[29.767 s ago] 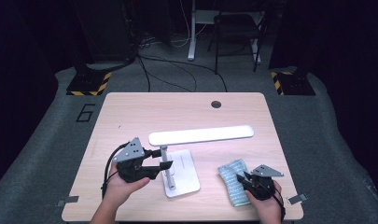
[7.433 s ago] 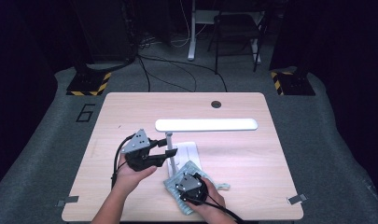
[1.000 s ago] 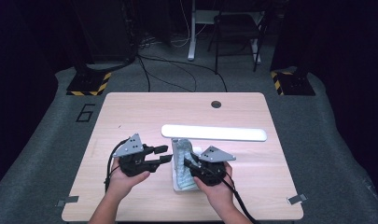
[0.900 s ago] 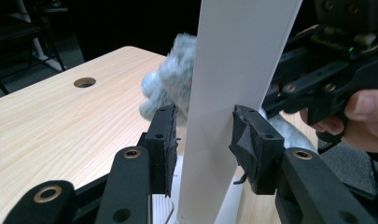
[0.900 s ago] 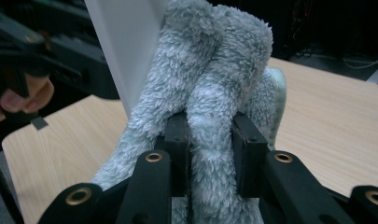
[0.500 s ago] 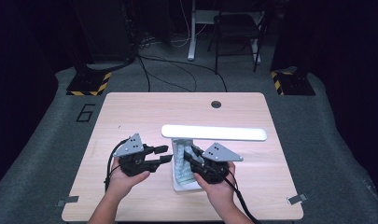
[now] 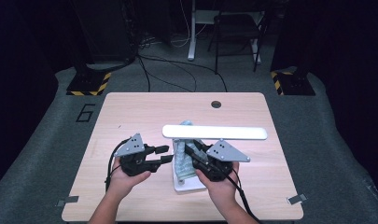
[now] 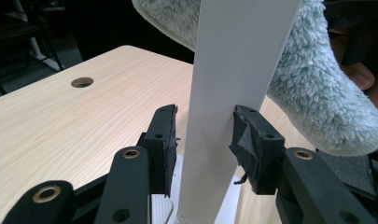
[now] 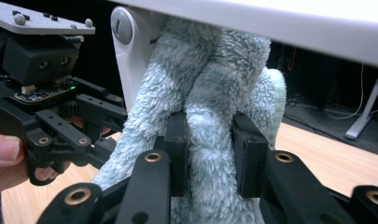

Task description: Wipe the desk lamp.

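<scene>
A white desk lamp stands near the table's front, with a long head bar (image 7: 214,132) over a flat base (image 7: 189,186). My left gripper (image 7: 164,154) comes in from the left, and in the left gripper view its jaws (image 8: 204,140) are shut on the lamp's white post (image 8: 224,93). A fluffy pale blue-green cloth (image 7: 182,154) hangs against the post and reaches up behind the head bar. My right gripper (image 9: 207,140) is shut on a fold of this cloth (image 9: 210,84), just right of the post (image 9: 130,56). The cloth (image 8: 317,102) bulges behind the post.
The wooden table (image 7: 130,112) has a round cable hole (image 7: 216,104) at its far edge. Black cables trail from both grippers toward the front edge. On the dark floor beyond the table are loose cables, a chair and striped black-yellow blocks.
My right gripper has risen along the lamp's post with the cloth in it, so the cloth now reaches higher behind the head bar. The left gripper and the lamp have stayed put.
</scene>
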`<action>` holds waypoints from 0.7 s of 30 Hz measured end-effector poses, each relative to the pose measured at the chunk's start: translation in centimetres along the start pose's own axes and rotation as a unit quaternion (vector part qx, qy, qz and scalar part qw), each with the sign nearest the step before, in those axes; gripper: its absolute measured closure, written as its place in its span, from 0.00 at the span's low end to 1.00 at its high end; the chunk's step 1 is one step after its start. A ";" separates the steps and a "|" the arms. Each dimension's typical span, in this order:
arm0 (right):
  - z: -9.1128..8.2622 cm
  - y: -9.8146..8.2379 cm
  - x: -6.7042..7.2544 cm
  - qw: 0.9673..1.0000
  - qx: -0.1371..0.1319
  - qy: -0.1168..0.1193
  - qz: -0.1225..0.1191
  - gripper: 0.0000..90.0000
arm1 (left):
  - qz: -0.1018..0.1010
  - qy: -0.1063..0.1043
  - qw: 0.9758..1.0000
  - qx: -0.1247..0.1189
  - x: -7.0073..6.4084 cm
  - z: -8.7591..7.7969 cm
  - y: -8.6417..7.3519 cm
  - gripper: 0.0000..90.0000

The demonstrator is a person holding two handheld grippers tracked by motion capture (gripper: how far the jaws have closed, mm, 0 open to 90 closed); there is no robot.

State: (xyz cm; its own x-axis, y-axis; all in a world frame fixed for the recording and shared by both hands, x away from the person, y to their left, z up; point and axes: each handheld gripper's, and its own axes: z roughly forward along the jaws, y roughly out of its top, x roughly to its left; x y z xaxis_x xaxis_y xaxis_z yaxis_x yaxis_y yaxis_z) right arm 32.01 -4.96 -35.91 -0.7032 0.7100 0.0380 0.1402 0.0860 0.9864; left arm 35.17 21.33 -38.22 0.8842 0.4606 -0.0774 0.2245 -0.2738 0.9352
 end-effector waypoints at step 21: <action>1.4 -6.4 -0.3 1.000 -0.023 0.004 0.018 0.79 | -0.004 0.004 1.000 -0.001 -0.1 0.1 -0.1 0.66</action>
State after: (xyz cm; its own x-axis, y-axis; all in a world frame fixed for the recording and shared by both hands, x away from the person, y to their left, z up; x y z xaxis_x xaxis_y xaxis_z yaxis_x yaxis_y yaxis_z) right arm 32.30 -4.78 -42.49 -0.7033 0.7071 0.0736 0.1330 0.0292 0.9907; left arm 35.12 21.27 -38.30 0.8792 0.4694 -0.0819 0.2301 -0.2677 0.9356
